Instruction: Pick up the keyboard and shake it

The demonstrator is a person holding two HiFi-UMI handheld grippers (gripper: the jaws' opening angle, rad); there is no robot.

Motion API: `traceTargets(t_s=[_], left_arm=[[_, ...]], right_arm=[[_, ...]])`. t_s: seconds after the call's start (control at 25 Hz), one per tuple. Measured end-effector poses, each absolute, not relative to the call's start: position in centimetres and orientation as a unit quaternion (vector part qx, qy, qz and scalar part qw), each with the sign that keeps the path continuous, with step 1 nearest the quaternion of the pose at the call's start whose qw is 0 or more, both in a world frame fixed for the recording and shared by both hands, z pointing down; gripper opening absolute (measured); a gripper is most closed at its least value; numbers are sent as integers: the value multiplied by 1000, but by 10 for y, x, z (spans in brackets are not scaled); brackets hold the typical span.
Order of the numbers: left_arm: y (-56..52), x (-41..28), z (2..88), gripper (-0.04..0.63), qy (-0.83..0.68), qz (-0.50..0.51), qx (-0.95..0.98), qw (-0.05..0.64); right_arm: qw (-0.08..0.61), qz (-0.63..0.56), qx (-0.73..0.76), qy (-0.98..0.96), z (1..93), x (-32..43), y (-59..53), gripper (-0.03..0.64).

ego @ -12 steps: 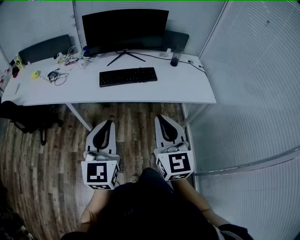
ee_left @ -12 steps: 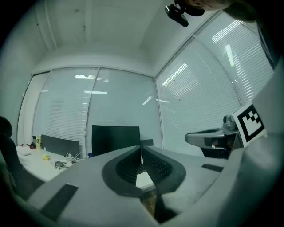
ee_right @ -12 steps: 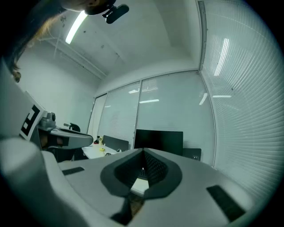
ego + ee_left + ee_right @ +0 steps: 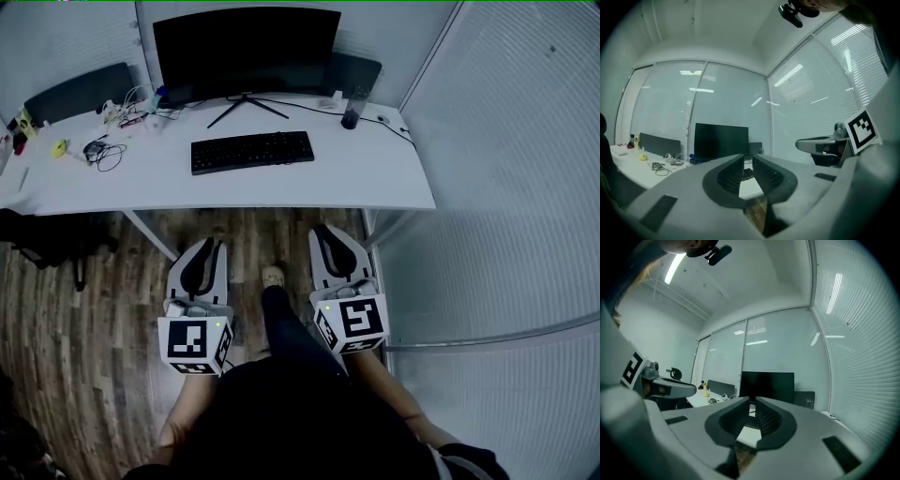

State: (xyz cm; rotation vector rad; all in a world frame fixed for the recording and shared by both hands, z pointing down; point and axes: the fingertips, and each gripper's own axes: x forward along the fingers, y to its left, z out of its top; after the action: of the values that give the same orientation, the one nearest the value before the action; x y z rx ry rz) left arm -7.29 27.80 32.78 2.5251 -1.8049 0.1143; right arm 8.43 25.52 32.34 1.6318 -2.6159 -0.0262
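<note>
- Pointing level and forward, the left gripper [image 4: 212, 247] has its jaws pressed together with nothing between them; its own view shows only a thin slit between the ribbed pads.
- Right gripper [image 4: 324, 234] is the same: jaws together, empty, held level.
- Both grippers sit side by side and roughly parallel, aimed at the desk [image 4: 384, 183]. Their tips lie just short of its front edge, above the wood floor [image 4: 94, 309].
- Each gripper's marker cube is at the rear end, close to the person's body: the left cube [image 4: 192, 343] and the right cube [image 4: 351, 323].
- Forearms run back from the cubes to the torso at the bottom of the head view, with elbows bent and tucked in.
- Between the grippers a leg [image 4: 286, 328] reaches forward, its shoe [image 4: 273, 276] on the floor.
- Keyboard [image 4: 251, 151] lies flat near the middle of the desk, well apart from both grippers and untouched.
- In each gripper view a sliver of the keyboard and white desktop shows past the closed jaw tips.
- Monitor [image 4: 246, 47] stands behind the keyboard, its stand's legs splayed just beyond the keyboard's far edge.
- A dark cup [image 4: 350, 118] stands at the right rear of the desk, with a cable trailing beside it.
- Loose cables [image 4: 101, 150] and small items lie on the left part of the desk.
- Glass walls with blinds [image 4: 506, 187] close in the desk on the right and behind.
</note>
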Motion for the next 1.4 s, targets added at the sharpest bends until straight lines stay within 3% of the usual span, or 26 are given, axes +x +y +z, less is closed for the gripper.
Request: traceTargets(t_s=[0.16,0.24,0.28,0.88,1.4], left_arm=[[231,-89,337,43,-589,30,807,28],[203,-102,339,150,-594,29,803,38],[188,-109,339,167,-597,28,800,44],[-31,-156,392,198,-623,31,773,118],[-109,-206,510,225,-637,116,727,230]], right_arm=[[37,-6,522,-852,338,86,200,58],[40,-2,523,-852,343,87,167,136],[42,0,524,-851,344,88,149,141],[120,75,504,-852,424,107,-96,215],[215,146,485,-835,524,112,-189,225]])
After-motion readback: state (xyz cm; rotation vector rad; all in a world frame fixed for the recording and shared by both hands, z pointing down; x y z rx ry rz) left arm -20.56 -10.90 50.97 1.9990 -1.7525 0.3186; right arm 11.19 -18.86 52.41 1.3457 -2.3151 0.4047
